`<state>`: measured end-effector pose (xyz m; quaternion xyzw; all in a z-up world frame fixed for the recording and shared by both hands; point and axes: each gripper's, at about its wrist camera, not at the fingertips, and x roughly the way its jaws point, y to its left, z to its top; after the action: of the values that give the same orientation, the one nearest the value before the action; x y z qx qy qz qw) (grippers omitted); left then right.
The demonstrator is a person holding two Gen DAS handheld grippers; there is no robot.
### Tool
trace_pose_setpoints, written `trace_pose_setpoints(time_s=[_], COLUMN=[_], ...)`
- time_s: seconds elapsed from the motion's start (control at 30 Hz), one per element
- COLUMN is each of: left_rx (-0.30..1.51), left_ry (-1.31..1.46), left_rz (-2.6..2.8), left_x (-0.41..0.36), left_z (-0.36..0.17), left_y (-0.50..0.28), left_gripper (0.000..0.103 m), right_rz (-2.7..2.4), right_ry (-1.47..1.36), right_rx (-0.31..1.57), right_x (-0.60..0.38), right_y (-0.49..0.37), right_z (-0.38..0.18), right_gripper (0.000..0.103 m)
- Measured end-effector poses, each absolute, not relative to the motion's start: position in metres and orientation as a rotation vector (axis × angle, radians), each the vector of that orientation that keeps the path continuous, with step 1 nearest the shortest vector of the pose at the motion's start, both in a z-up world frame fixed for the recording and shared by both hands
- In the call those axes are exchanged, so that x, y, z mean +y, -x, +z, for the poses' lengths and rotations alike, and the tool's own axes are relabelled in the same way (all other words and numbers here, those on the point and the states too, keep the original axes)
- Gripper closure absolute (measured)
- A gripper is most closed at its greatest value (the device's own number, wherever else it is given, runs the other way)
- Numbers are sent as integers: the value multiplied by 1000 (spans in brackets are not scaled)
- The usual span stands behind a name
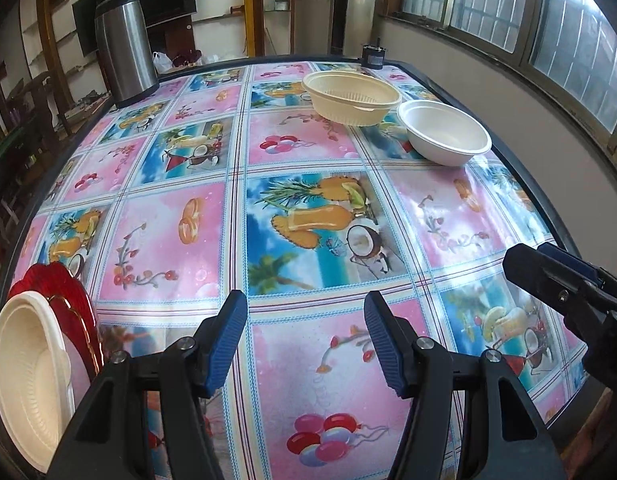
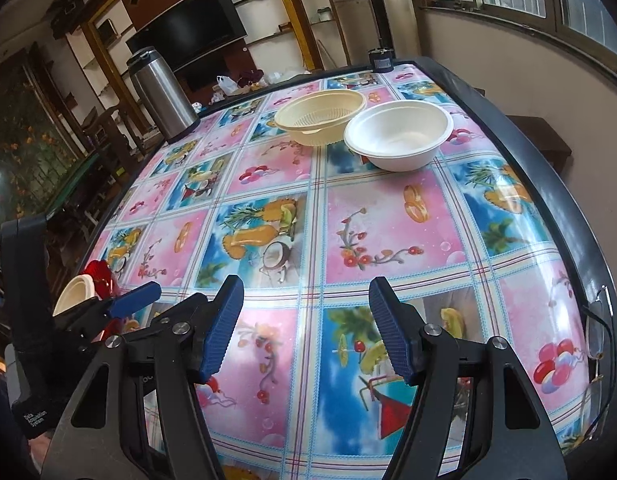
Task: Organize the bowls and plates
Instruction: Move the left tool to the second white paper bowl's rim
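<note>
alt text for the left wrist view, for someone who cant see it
The open left gripper hovers empty over a table with a bright fruit-print cloth. At the near left edge a cream plate lies on a red plate; far right, a cream strainer bowl sits beside a white bowl. A steel thermos stands far left; the right gripper enters at right.

A cream strainer bowl [image 1: 351,98] and a white bowl [image 1: 444,132] sit upright, touching, at one o'clock — a cream plate [image 1: 28,376] overlaps a red plate [image 1: 70,300] at eight o'clock.
</note>
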<state>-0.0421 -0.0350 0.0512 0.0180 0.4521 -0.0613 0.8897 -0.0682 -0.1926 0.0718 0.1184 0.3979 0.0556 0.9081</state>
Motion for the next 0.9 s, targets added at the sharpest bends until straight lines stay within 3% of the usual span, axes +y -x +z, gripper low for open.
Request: trace_pose_setpoints(time_s=[0.8, 0.9], left_rx=[1101, 1121], left_ry=[81, 112], left_rz=[-163, -149], left_x=[-131, -135], left_z=[46, 39], left_y=[-111, -121], left_gripper=[42, 42], right_rz=[42, 49], right_ry=[-428, -372], right_rx=[932, 940], right_x=[-350, -347], right_y=[-99, -113], right_z=[61, 57], right_gripper=[37, 50])
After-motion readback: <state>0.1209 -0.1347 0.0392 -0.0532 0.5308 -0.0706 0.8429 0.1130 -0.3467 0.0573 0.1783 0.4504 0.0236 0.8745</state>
